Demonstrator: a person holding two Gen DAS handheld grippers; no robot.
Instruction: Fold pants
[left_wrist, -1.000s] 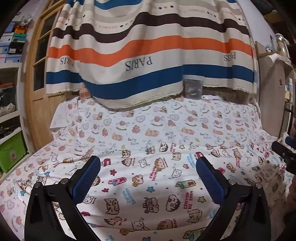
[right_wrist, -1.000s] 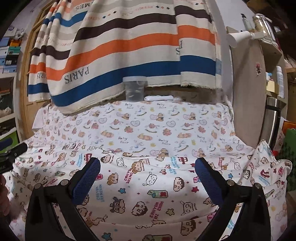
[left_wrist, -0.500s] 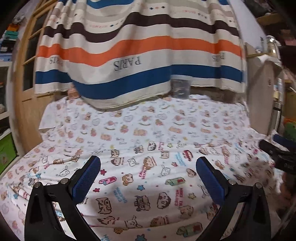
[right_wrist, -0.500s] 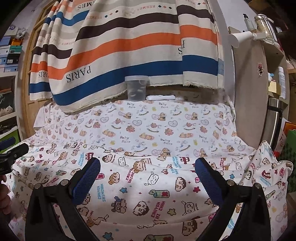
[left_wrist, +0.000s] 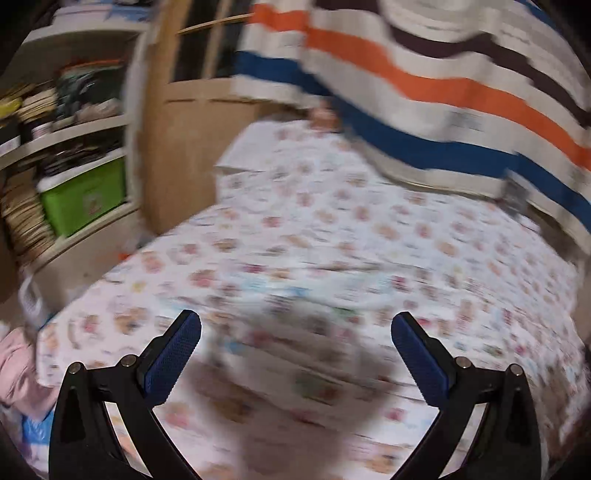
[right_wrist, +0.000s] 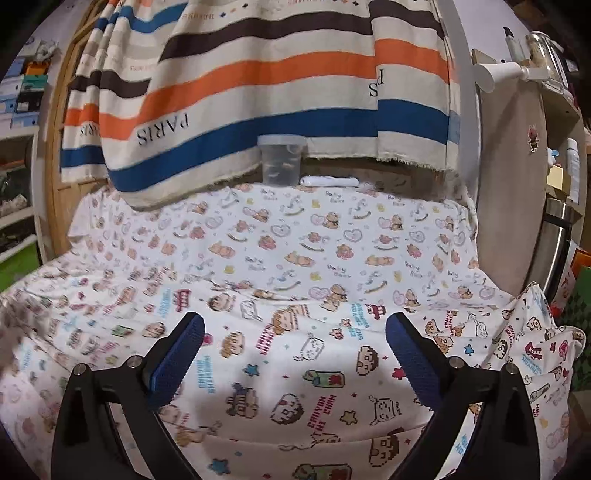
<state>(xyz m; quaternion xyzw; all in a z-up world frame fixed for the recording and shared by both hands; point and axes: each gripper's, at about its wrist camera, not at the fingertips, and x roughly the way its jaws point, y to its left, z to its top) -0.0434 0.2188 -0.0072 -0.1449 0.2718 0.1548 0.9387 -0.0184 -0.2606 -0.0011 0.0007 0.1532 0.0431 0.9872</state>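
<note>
The white cartoon-print pants (right_wrist: 295, 350) lie spread flat on the cloth-covered table (right_wrist: 332, 236), near its front edge. My right gripper (right_wrist: 294, 332) hovers just above them, open and empty. My left gripper (left_wrist: 295, 332) is open and empty above the left part of the table; its view is motion-blurred, and the printed cloth (left_wrist: 332, 280) below it cannot be told apart as pants or cover. A pink bundle of fabric (left_wrist: 16, 369) shows at the far left of the left wrist view.
A striped PARIS cloth (right_wrist: 258, 92) hangs behind the table. A clear plastic tub (right_wrist: 282, 160) and a white tube (right_wrist: 328, 181) stand at the back edge. Shelves with a green bin (left_wrist: 85, 195) stand at the left, a wooden panel (right_wrist: 517, 166) at the right.
My left gripper has swung sharply to the left, so the shelves and green bin now fill its left side. The right gripper has barely moved. Both stay open.
</note>
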